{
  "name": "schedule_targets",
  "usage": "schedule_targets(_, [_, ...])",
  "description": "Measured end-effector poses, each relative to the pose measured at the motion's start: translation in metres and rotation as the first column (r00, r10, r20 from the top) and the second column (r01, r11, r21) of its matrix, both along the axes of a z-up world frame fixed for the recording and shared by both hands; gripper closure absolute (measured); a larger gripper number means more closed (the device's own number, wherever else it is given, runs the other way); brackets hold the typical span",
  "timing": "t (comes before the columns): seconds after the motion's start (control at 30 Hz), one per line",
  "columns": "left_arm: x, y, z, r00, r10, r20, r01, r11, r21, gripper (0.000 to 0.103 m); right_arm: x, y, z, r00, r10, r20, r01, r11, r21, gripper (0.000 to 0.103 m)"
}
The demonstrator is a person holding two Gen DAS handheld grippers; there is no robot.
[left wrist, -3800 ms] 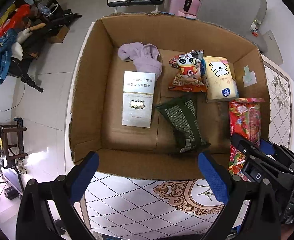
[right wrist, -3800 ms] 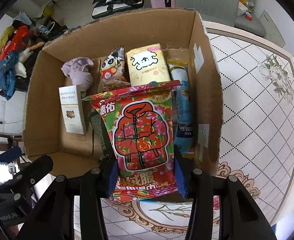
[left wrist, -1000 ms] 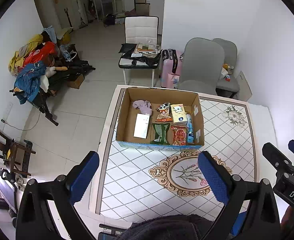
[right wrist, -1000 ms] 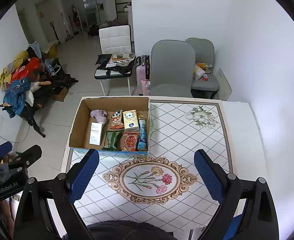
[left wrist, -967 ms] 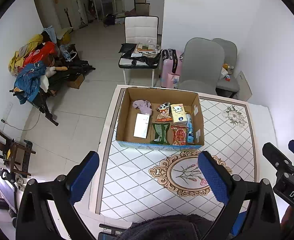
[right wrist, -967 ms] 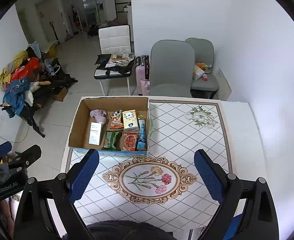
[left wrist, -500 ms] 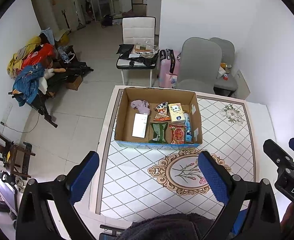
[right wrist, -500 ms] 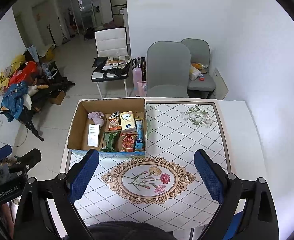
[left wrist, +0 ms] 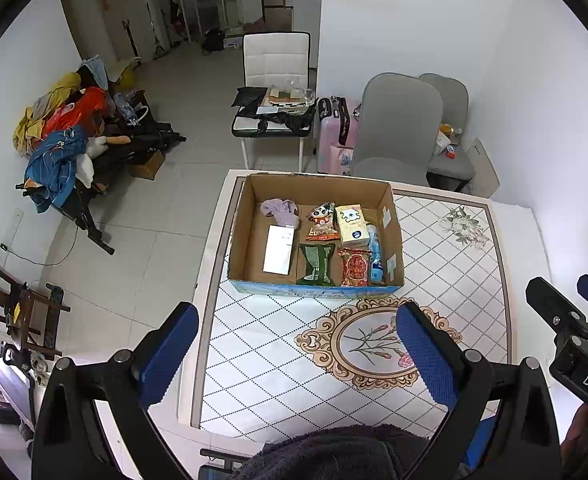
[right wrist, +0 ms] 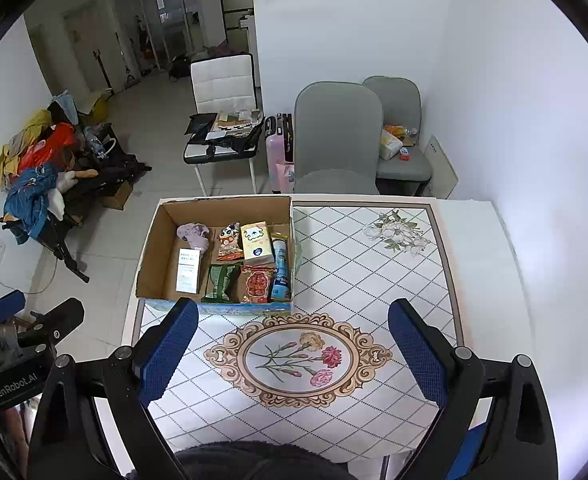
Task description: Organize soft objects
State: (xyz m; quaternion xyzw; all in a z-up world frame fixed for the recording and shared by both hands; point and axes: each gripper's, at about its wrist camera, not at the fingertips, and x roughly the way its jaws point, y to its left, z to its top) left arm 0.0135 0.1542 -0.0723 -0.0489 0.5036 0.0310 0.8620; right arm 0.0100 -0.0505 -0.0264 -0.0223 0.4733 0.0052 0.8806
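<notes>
I hold both grippers high above the table point(right wrist: 474, 240), well clear of everything on it. My left gripper point(left wrist: 294, 344) has its blue-padded fingers spread wide apart with nothing between them, and my right gripper point(right wrist: 290, 344) is spread just as wide and equally empty. The cardboard box point(right wrist: 154, 256) sits at the table's far left corner, its left wall along the table's left edge, open at the top. Inside, along the far wall, a lilac cloth point(right wrist: 193, 234) lies bunched toward the far left corner, with a panda snack bag point(right wrist: 229, 242) beside it and a yellow tissue pack point(right wrist: 256, 242) next to that. In the near row a white flat box point(right wrist: 187, 270) lies toward the left wall, then a dark green packet point(right wrist: 221, 282), then the red flowered packet point(right wrist: 257, 284) against the near wall. A blue tube-shaped pack point(right wrist: 280, 270) runs along the right wall, just beside the tissue pack and the red packet. The rest of the tabletop shows its diamond pattern, an oval flower medallion point(right wrist: 294, 360) near the middle of the near side, and a flower print point(right wrist: 398, 234) toward the far right corner. Beyond the table's far edge stand two grey chairs point(right wrist: 336, 140), a pink suitcase point(right wrist: 278, 152) and a white chair point(right wrist: 222, 84) with papers on it. A dark fuzzy garment point(right wrist: 254, 460) fills the bottom of my right wrist view.
</notes>
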Motion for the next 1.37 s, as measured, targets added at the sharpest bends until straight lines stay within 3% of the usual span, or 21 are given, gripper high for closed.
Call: schedule_targets(1.37, [-0.0045,0.0074,-0.0057,1.0,0.008,0.003,-0.008,1.0,0.001,0.002,0.0016,0.0012,-0.0039,1.0,-0.002,0.006,0.002,1.0,0.0,0.005])
